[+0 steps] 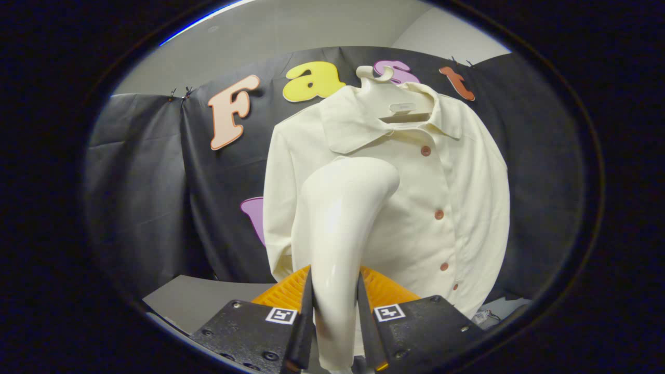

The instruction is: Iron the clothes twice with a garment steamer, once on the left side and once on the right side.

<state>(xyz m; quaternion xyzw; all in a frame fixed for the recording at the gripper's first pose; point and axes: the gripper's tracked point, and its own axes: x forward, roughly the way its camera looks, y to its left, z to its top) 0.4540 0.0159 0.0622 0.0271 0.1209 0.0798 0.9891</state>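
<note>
A cream button-up shirt (447, 187) hangs on a pale hanger (400, 106) against the black cloth wall. My gripper (335, 306) is shut on the handle of a cream garment steamer (340, 218), both fingers pressing its sides. The steamer rises between the fingers and its head bends toward the shirt's left half, below the collar. I cannot tell whether the head touches the cloth. The shirt's row of brown buttons (439, 214) lies just right of the steamer head.
An orange ribbed object (382, 291) sits just beyond the fingers, behind the steamer handle. A grey table surface (202, 301) lies under the shirt's hem. The black cloth wall (145, 197) closes the back and both sides.
</note>
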